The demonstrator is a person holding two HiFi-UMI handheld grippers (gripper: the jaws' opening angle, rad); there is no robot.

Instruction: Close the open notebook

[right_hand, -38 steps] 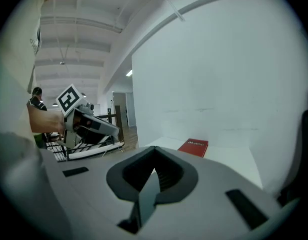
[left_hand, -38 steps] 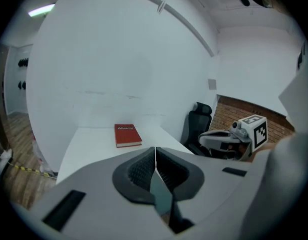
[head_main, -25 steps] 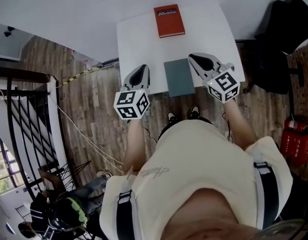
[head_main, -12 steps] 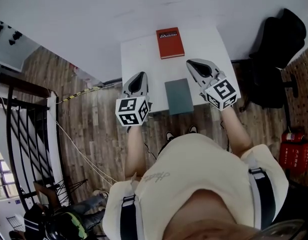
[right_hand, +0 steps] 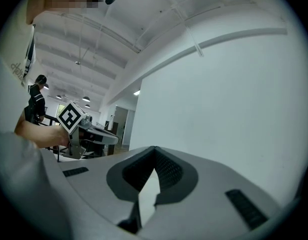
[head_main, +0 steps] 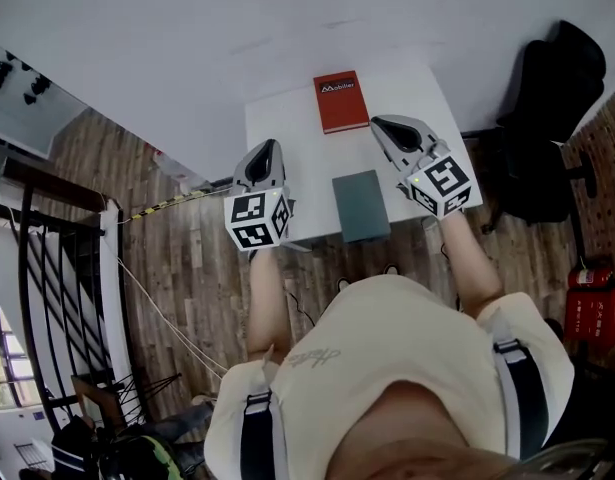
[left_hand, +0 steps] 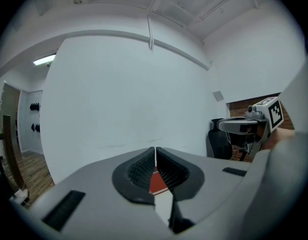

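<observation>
A dark teal notebook lies closed at the near edge of the white table. A red book lies closed at the table's far side; a sliver of it shows below the left jaws. My left gripper is held at the table's left edge, left of the notebook, shut and with nothing in it. My right gripper is held to the right of both books, also shut and holding nothing. In the left gripper view the jaws meet; in the right gripper view they meet too.
A black chair stands right of the table, and a red canister is on the wooden floor further right. A white wall rises behind the table. Dark railings run along the left. A person stands far off.
The head view has shifted, so the table now sits lower and smaller in frame. Both grippers stay shut beside the closed teal notebook; the left one has drifted slightly left.
</observation>
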